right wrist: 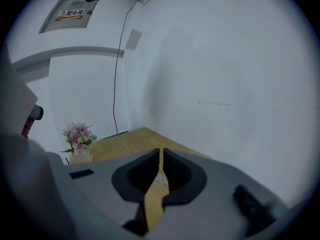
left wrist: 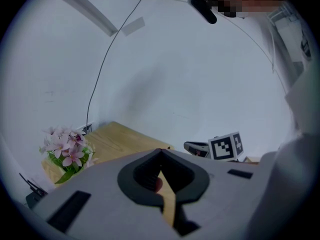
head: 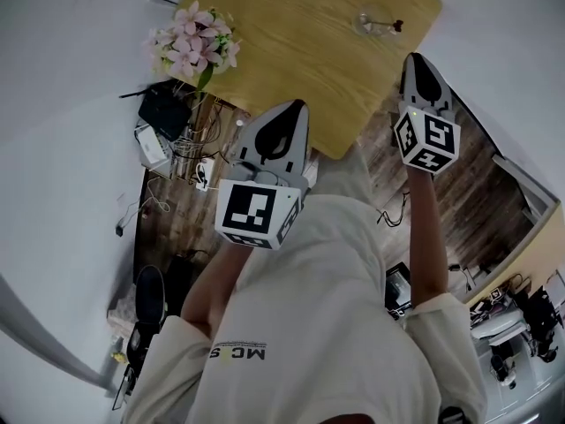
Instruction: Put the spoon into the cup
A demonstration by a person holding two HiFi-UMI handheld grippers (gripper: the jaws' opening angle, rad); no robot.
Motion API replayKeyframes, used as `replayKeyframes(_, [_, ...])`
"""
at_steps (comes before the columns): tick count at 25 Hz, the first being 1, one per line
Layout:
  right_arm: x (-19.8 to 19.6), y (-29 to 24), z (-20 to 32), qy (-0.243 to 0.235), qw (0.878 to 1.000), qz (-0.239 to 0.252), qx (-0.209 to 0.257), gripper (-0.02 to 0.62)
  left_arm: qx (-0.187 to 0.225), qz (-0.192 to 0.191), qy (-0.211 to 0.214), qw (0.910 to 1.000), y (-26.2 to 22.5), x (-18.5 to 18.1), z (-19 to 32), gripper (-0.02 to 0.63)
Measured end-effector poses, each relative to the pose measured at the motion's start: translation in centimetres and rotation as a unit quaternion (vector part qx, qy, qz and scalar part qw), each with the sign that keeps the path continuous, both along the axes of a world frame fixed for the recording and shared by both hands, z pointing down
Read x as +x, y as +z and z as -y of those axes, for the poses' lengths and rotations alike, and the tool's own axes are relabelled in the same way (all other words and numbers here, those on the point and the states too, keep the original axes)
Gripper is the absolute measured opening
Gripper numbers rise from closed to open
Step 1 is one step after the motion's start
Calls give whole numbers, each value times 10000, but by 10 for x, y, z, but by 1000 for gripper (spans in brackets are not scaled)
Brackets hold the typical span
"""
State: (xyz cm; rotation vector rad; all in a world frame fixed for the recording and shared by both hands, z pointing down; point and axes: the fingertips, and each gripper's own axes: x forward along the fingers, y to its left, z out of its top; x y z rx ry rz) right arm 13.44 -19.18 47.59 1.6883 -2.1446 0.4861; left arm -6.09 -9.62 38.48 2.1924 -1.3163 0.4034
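Observation:
A clear glass cup (head: 374, 22) stands near the far right corner of the wooden table (head: 291, 51). A thin spoon (head: 395, 26) with a dark end seems to rest in it, leaning right. My right gripper (head: 415, 57) hangs just in front of the cup with its jaws shut and nothing between them. Through the slot below its tips in the right gripper view (right wrist: 161, 150), the cup (right wrist: 160, 178) shows faintly. My left gripper (head: 298, 104) is over the table's near edge, also shut and empty (left wrist: 160, 151).
A pot of pink flowers (head: 192, 44) stands at the table's left corner. Below it on the floor lie a black box (head: 165, 111) and tangled cables. A white wall runs behind the table. The right gripper's marker cube (left wrist: 226, 146) shows in the left gripper view.

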Motion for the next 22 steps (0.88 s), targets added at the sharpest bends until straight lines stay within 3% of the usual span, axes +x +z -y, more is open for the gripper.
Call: replayKeyframes(22, [-7,-115,-91,-8,9992,271,308,41,702,-256,263,9969,-65,2,-28,11])
